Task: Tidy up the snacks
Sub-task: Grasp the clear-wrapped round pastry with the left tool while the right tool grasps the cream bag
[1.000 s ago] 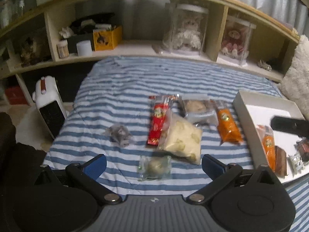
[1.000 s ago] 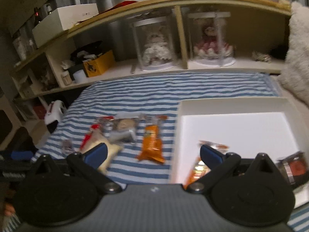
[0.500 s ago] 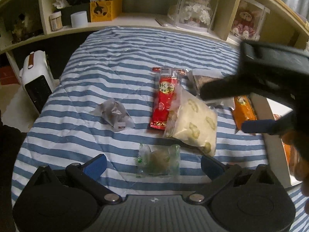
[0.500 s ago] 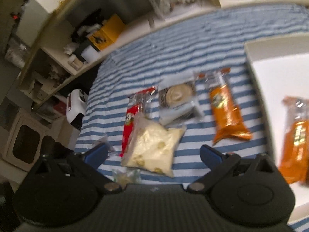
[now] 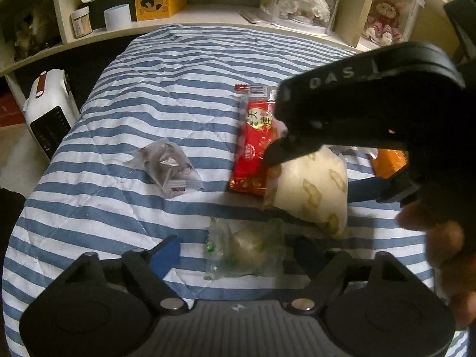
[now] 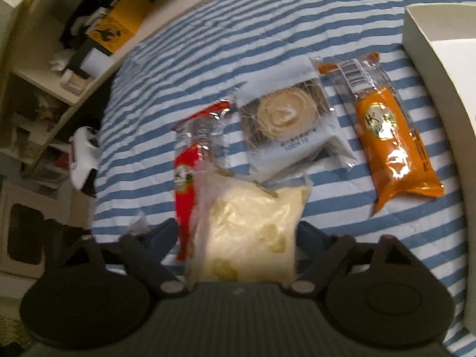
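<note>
Snacks lie on a blue-striped bedspread. My left gripper [image 5: 238, 253] is open, its fingers on either side of a clear-wrapped round green pastry [image 5: 247, 250]. My right gripper [image 6: 235, 238] is open around the near end of a pale yellow snack bag [image 6: 250, 232]; it also shows in the left wrist view [image 5: 312, 190], under the right gripper's body. A red packet [image 6: 186, 178] lies beside the bag. A clear packet with a round biscuit [image 6: 285, 122] and an orange packet [image 6: 392, 136] lie farther off. A small dark wrapped snack [image 5: 166, 163] lies to the left.
A white box [image 6: 431, 47] stands at the right edge of the bed. Shelves with a yellow box [image 5: 160, 0], jars and doll cases run behind the bed. A white heater [image 5: 47, 113] stands on the floor to the left.
Both grippers have dropped lower over the bed. The right gripper swung left from the white box to the yellow bag. The left gripper closed in on the green pastry.
</note>
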Demonstrator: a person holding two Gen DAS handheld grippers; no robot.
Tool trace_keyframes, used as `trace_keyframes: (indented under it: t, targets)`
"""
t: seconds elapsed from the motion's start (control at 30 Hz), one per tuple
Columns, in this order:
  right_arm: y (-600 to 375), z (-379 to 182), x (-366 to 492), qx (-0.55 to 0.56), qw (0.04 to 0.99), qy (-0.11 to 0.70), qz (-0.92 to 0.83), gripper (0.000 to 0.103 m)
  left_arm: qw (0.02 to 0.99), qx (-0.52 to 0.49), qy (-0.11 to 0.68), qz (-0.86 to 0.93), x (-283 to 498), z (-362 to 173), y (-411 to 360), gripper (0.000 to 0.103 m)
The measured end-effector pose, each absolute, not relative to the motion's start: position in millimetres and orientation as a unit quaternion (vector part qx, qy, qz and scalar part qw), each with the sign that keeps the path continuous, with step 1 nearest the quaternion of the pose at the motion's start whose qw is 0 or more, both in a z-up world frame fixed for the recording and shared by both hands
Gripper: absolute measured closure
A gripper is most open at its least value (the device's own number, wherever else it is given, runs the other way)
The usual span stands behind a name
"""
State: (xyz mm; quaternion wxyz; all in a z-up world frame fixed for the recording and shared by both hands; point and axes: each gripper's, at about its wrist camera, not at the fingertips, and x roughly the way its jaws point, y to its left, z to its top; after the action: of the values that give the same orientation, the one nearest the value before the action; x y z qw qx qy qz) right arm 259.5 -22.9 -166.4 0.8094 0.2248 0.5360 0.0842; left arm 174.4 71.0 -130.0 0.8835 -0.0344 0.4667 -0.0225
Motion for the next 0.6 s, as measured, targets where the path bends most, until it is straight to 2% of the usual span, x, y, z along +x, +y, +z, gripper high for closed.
trace_keyframes:
  t: [0.1, 0.17, 0.23, 0.3, 0.6]
  targets:
    - [-20, -167, 259, 0.211, 0.816, 0.531, 0.087, 0.031, 0.885, -0.033, 0.464, -0.017, 173, -129, 73, 0.033]
    - [-25, -165, 257, 0.21, 0.82, 0.524, 0.093, 0.044, 0.886, -0.042, 0.462, -0.013, 172, -126, 76, 0.049]
    - [-31, -162, 254, 0.206, 0.824, 0.52, 0.095, 0.052, 0.885, -0.06, 0.461, -0.01, 171, -123, 82, 0.055]
    - [-36, -158, 250, 0.195, 0.831, 0.512, 0.099, 0.054, 0.884, -0.078, 0.461, -0.013, 170, -120, 87, 0.059]
    - [-57, -140, 226, 0.139, 0.861, 0.475, 0.12, 0.057, 0.894, -0.111, 0.433, -0.024, 160, -98, 92, 0.061]
